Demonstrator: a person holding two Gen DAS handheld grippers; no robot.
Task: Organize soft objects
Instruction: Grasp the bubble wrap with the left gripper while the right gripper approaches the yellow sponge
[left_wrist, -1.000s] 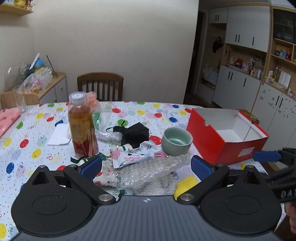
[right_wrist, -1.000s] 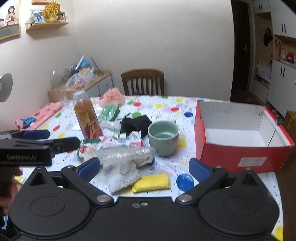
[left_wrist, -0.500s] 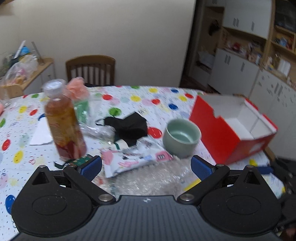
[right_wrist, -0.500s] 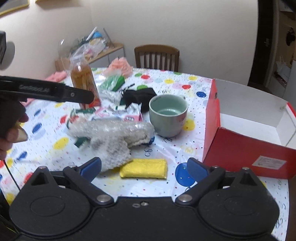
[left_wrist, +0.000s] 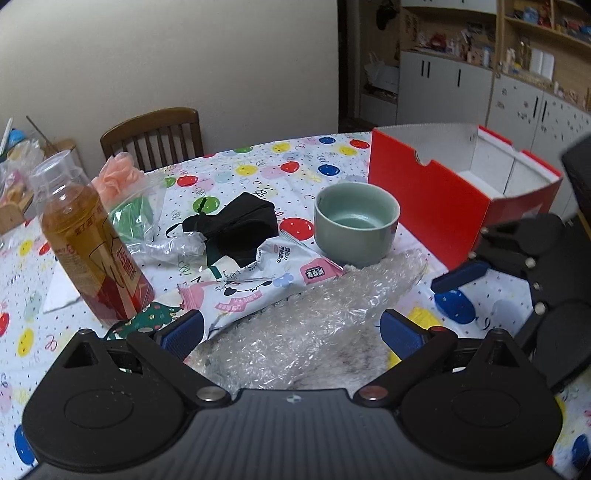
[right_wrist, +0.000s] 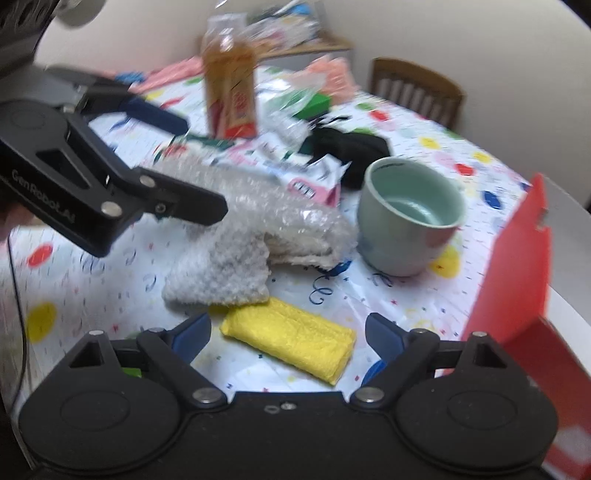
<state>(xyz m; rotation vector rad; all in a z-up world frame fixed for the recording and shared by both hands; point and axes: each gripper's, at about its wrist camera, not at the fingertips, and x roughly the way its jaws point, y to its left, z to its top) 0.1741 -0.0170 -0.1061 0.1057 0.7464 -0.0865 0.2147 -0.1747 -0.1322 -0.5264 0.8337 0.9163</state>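
Left gripper fingers gape over bubble wrap; right gripper fingers, blurred, are closing around the yellow sponge.

Home dining room, probably: balloon-print tablecloth, wooden chair (cupboards behind).

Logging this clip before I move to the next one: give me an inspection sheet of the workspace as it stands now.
Surface: table under a balloon-print tablecloth, crowded at the middle.
Job's things: yellow sponge cloth between the right gripper's fingers, untouched; bubble wrap over a grey towel; black face mask; open red box, nothing visible inside.
Clutter: tea bottle, celadon cup, pink wipes packet, clear bag with green contents.
Grippers: left gripper open over the bubble wrap; right gripper closing, pads not yet on the sponge cloth.
Cables: thin dark cord at the left edge.
Surroundings: wooden chair, white cabinets, shelves.
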